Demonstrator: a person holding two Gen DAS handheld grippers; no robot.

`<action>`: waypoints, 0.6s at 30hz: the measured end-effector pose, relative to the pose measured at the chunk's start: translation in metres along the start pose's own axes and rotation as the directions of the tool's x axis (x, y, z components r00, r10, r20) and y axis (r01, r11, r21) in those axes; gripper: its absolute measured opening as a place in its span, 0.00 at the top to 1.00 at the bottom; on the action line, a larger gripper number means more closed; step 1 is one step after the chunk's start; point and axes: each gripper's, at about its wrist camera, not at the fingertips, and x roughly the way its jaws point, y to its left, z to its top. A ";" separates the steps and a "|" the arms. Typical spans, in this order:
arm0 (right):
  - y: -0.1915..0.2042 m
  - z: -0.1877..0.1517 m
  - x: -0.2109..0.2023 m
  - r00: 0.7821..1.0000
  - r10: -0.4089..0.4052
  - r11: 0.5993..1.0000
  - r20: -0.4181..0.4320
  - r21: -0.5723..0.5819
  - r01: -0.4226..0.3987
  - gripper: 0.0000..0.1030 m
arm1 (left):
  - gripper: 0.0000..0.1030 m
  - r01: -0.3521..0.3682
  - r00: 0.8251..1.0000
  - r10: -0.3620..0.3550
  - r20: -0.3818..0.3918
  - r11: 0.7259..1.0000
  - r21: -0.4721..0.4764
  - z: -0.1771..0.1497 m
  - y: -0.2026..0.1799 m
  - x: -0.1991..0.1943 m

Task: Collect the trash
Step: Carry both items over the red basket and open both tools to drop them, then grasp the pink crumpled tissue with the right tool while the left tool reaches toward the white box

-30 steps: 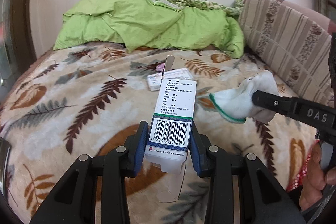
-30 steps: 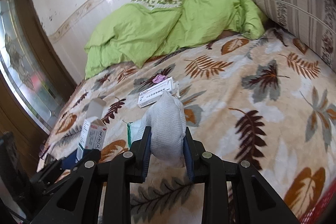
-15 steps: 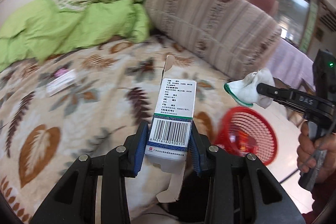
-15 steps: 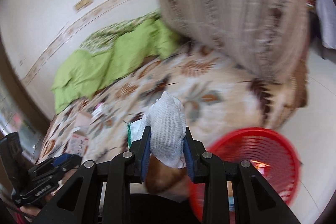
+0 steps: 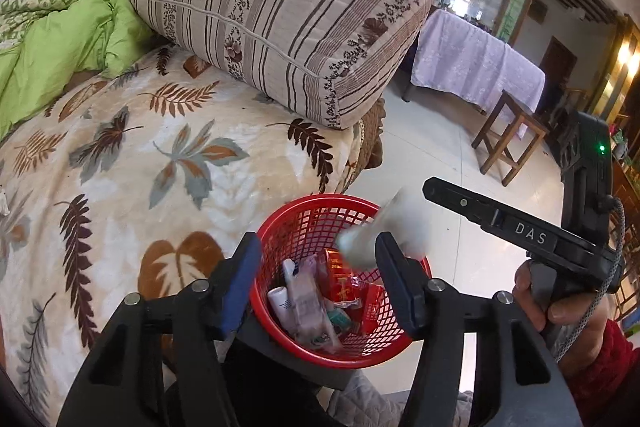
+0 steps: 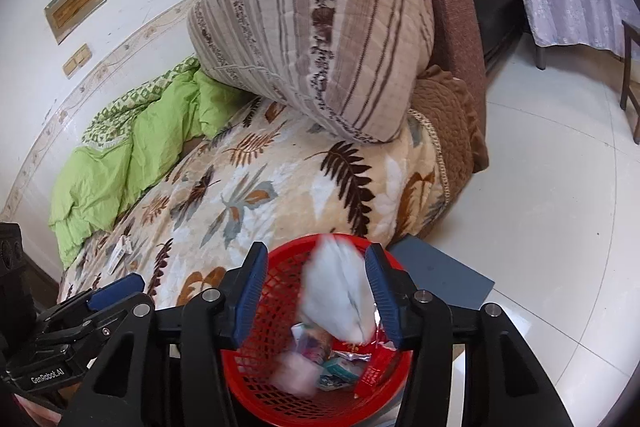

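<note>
Bed w/ leaf-print blanket (image 5: 160, 163), red basket (image 5: 404, 343) on floor just beside it, near edge. Both grippers over basket: left gripper (image 5: 318, 279) jaws just spread, nothing btwn. Right gripper (image 6: 316, 291) also just opened, blurred white sock (image 6: 336, 291) loose btwn jaws, above basket trash.

Red mesh basket (image 5: 280, 227), leaf-patterned cream blanket (image 5: 120, 179), striped beige pillow (image 5: 280, 7)

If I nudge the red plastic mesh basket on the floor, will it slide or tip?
The red mesh basket looks thin, light plastic holding only small wrappers, so it probably slides easily on the glossy tile floor. Its low, wide shape makes tipping unlikely, though a push on the rim might flex it.
</note>
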 end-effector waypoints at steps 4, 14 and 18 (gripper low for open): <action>-0.001 0.002 0.001 1.000 0.016 1.000 0.009 -0.006 -0.016 0.48 | 0.44 -0.025 1.000 0.026 0.008 0.999 -0.020 0.001 0.007 -0.001; 0.084 0.006 0.043 0.975 0.202 0.970 -0.096 -0.121 -0.213 0.48 | 0.41 -0.224 0.969 0.242 0.054 0.947 -0.231 -0.022 0.127 -0.059; 0.147 0.002 0.077 0.937 0.289 0.929 -0.195 -0.178 -0.324 0.48 | 0.41 -0.321 0.932 0.359 0.043 0.876 -0.362 -0.044 0.197 -0.085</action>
